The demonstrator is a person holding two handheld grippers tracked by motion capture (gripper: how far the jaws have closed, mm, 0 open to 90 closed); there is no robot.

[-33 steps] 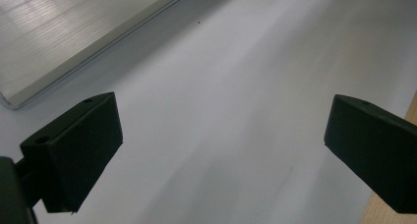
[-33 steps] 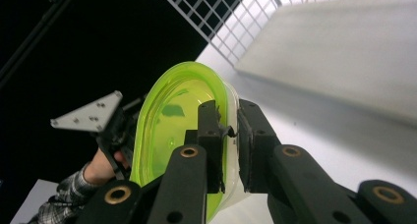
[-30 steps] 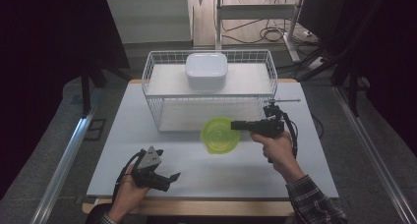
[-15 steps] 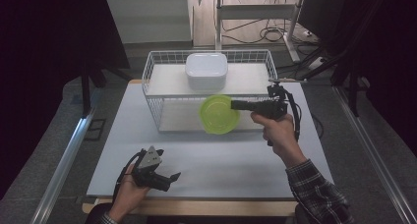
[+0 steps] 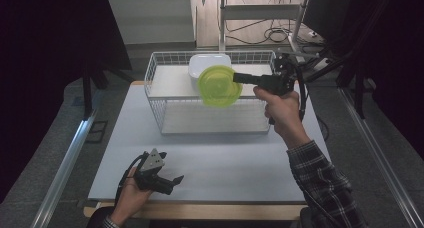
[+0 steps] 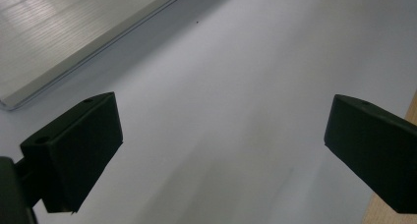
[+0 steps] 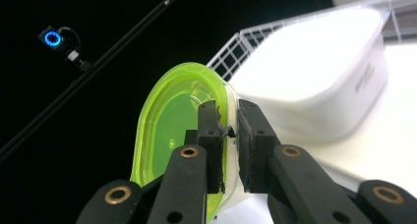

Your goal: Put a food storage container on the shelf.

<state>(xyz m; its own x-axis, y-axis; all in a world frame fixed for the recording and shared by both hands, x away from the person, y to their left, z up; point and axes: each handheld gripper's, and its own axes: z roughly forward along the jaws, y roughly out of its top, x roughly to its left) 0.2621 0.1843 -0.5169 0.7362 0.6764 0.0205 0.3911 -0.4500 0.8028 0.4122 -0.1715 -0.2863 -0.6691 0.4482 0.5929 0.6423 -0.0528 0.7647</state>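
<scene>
A translucent green bowl (image 5: 218, 85) hangs in the air over the front of the white wire basket (image 5: 159, 113), tilted on edge. My right gripper (image 5: 239, 78) is shut on its rim. In the right gripper view the two jaws pinch the green bowl's (image 7: 172, 121) rim, with my right gripper (image 7: 227, 130) aimed past a white square container (image 7: 314, 81). That white container (image 5: 202, 64) sits inside the basket at the back. My left gripper (image 5: 170, 182) rests low near the table's front left, and its jaws stand wide open over bare tabletop (image 6: 221, 86).
The white table top (image 5: 225, 158) has a wooden front edge (image 5: 200, 210). Metal rails run along both sides on the floor. A shelf frame and cables stand behind the basket.
My right gripper has lifted the green bowl from the table in front of the basket up and back over the basket's front rim. The left gripper has stayed in place.
</scene>
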